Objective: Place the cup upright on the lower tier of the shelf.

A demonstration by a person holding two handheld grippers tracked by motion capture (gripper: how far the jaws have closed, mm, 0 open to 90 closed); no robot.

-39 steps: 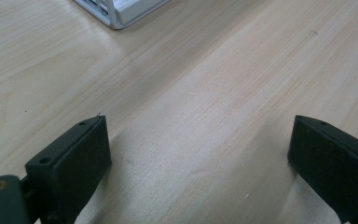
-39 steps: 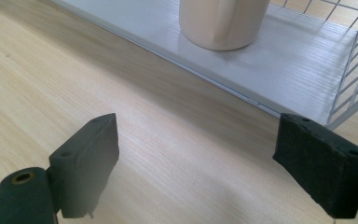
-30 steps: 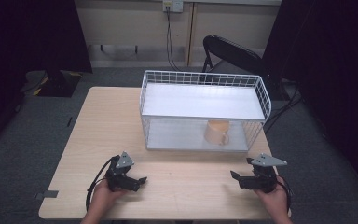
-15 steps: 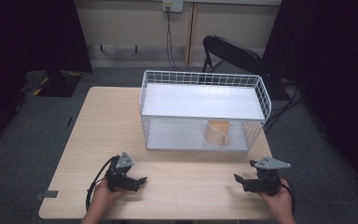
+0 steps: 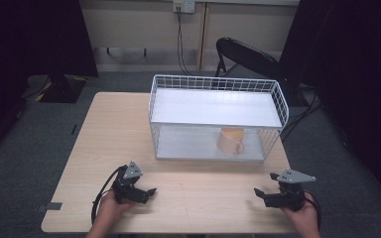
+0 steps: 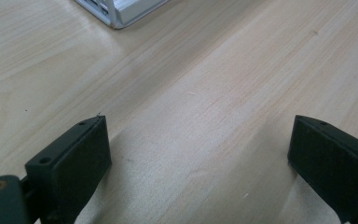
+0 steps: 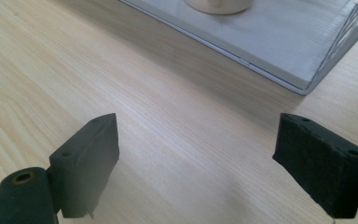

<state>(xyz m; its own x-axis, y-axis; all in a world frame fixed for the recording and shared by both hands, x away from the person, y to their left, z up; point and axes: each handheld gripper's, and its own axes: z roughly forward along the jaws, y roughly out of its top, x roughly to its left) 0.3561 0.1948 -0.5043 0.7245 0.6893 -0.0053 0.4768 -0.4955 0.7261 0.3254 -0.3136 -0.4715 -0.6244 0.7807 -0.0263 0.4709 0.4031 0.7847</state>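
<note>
Wooden table (image 5: 99,134), dark room behind. Left gripper (image 5: 146,191) rests low at the near edge, jaws apart, empty. Mug (image 5: 230,140) sits on the wire rack's (image 5: 218,83) lower shelf. Right gripper (image 5: 260,194) likewise apart, empty, angled toward the mug, likely readying a reach.

Lab or studio: black curtains (image 5: 39,34), lone table (image 5: 109,129), folding chair (image 5: 248,54)

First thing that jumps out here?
The white wire rack at the table's far middle, with an orange mug on its lower shelf, right of centre. Near the front edge, the left gripper and right gripper sit far apart, both with jaws wide open and holding nothing.
</note>
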